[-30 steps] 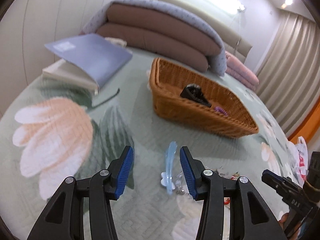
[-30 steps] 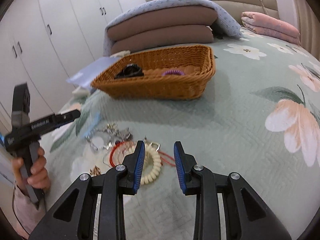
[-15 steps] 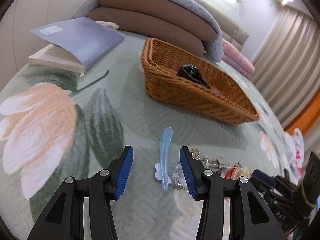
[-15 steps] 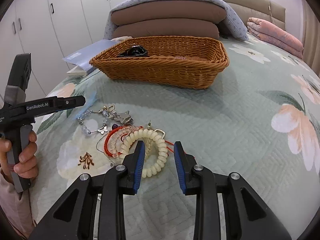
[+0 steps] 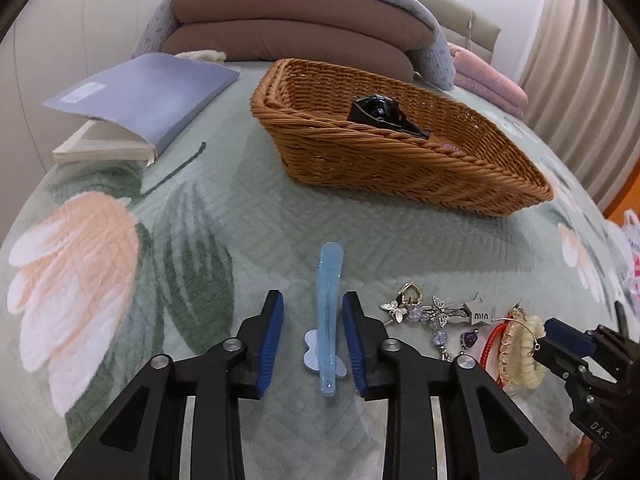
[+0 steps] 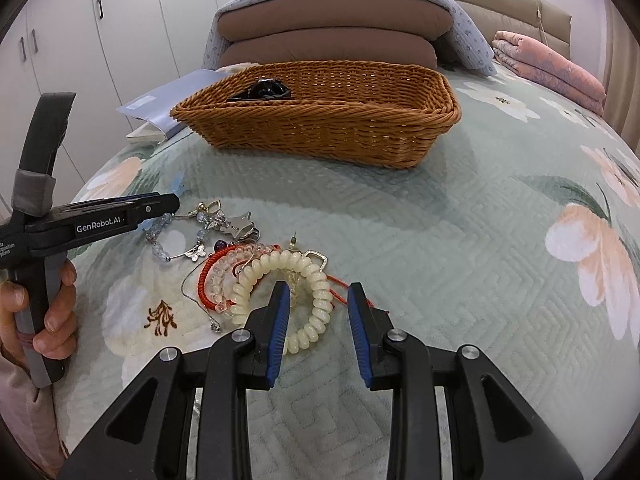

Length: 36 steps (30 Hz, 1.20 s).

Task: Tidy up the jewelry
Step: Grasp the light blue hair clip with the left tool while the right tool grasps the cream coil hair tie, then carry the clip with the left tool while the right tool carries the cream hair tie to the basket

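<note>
A light blue hair clip (image 5: 327, 316) lies on the green floral bedspread between the open fingers of my left gripper (image 5: 313, 340). Beside it lies a silver butterfly charm bracelet (image 5: 434, 314). My right gripper (image 6: 319, 322) is open, its fingers straddling the near side of a cream spiral bracelet (image 6: 280, 284) that lies on a red cord bracelet (image 6: 208, 280) and a clear bead bracelet. A wicker basket (image 6: 320, 120) behind holds a black claw clip (image 5: 384, 114) and a purple item.
A blue-covered book (image 5: 136, 100) lies on the bed left of the basket. Folded brown pillows under a blue quilt (image 6: 328, 28) and pink bedding (image 6: 548, 64) are at the back. White wardrobes stand at the left.
Both grippers have moved down and forward over the bed. The left one now straddles the blue clip; the right one now straddles the cream bracelet. Both stay open.
</note>
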Motion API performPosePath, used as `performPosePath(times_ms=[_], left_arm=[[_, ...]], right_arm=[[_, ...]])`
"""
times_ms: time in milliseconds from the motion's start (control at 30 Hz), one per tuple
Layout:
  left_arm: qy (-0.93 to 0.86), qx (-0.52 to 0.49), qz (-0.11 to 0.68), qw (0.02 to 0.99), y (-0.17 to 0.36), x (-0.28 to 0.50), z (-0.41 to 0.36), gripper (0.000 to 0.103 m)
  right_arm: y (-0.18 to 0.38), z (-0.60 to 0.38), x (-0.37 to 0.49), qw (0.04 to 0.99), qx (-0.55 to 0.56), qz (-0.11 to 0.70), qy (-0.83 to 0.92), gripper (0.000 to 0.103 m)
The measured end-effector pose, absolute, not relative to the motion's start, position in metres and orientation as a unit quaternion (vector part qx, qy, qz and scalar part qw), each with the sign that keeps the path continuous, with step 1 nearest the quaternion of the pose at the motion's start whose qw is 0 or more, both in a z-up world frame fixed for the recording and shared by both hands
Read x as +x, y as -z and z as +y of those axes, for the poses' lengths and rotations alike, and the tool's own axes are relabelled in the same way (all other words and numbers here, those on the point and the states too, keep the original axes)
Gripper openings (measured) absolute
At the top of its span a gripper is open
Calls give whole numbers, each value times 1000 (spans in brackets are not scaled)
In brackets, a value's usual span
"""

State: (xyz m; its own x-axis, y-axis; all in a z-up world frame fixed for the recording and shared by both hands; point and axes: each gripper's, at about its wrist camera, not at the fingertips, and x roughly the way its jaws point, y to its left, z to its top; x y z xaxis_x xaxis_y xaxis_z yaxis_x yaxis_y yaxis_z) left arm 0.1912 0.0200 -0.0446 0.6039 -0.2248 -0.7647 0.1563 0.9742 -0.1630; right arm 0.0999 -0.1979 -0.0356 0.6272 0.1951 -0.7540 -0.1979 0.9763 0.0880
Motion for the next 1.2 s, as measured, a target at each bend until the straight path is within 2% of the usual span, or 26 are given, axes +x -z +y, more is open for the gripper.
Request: performPosePath(times_ms=[167, 267, 300, 333, 1200], left_arm=[[108, -29, 430, 896, 44, 190, 16, 10], [106, -25, 427, 898, 43, 188, 15, 10], [106, -24, 426, 898, 43, 187, 14, 10], [106, -25, 425, 899, 42, 187, 15, 10], [122, -75, 369, 918, 23, 170, 33, 10]], right_arm=[[37, -197, 101, 901, -2, 419, -109, 33], [38, -197, 102, 901, -4, 419, -112, 29], [38, -196, 102, 901, -3, 419, -112, 16], [38, -196, 102, 901, -4, 419, -110, 13], [14, -222, 87, 933, 31, 354, -64, 12]])
